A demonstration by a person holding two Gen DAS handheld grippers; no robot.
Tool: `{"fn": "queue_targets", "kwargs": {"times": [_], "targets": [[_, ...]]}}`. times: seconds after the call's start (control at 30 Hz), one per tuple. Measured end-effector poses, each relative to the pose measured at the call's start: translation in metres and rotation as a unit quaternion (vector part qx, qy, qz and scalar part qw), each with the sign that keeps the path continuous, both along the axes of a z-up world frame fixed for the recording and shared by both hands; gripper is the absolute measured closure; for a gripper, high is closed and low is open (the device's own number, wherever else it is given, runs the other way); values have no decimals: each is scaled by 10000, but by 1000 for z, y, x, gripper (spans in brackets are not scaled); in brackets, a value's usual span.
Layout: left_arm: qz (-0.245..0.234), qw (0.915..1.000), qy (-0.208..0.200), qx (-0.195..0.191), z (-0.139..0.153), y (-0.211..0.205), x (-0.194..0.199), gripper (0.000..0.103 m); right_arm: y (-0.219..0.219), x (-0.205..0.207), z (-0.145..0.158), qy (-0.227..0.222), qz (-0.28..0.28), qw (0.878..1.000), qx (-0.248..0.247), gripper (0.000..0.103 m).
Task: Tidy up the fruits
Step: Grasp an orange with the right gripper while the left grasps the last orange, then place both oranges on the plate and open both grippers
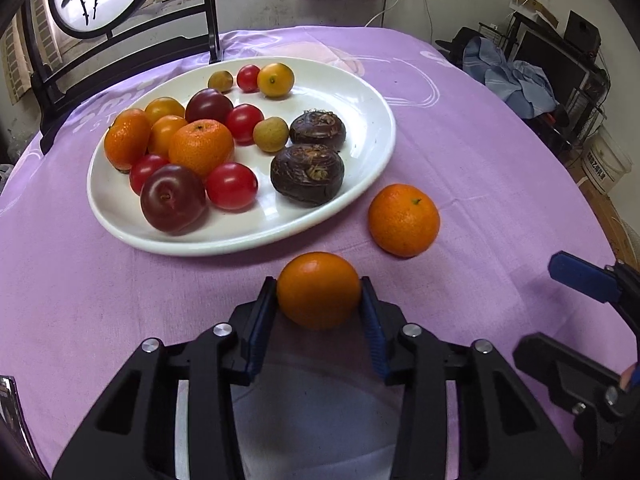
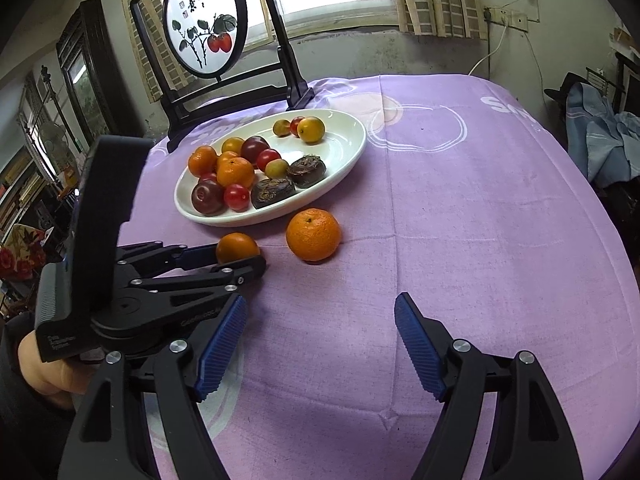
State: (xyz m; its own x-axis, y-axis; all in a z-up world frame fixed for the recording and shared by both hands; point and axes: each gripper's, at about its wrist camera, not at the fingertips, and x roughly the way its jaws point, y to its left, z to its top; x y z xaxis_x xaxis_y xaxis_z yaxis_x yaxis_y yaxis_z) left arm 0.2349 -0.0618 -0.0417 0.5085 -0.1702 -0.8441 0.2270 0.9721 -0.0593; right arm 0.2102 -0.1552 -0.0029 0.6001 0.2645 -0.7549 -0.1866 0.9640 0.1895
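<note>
My left gripper [image 1: 319, 288] is shut on a small smooth orange [image 1: 319, 289], just in front of the white oval plate [image 1: 360, 160]; both show in the right wrist view, the gripper [image 2: 240, 258] and the orange [image 2: 237, 247]. The plate [image 2: 344, 148] holds several oranges, red tomatoes, dark plums, small yellow fruits and two brown water chestnuts. A larger mandarin [image 1: 403, 220] lies loose on the cloth right of the plate's near end, seen too in the right wrist view [image 2: 313, 234]. My right gripper [image 2: 320, 344] is open and empty, nearer than the mandarin.
The round table wears a purple cloth [image 2: 460, 220]. A black-framed round painted screen [image 2: 206, 20] stands behind the plate at the table's far edge. Furniture and blue clothes [image 1: 516, 76] lie beyond the table's right side.
</note>
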Motion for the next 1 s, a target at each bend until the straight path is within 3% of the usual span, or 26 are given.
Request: {"fn": "queue_targets", "kwargs": {"times": [0.3,0.53,0.77,0.87,1.0], "targets": [[-82,9994,-208,-268,27,19,-32,63,12,7,-20,198,38,9993,-315,26],[-60,9991,-233,-362,32,37,-47,63,28,21,-32,425,170,9978,-475,27],[61,9989,-208,-404,31,55,-49,63,48,59,-38,461,285,9959,-728,41],[109,9989,-189,-410,31,60,-49,63,52,77,-38,425,160,9949,-900,60],[138,9989,-175,-416,32,62,-48,63,51,84,-37,390,131,9957,-827,64]]}}
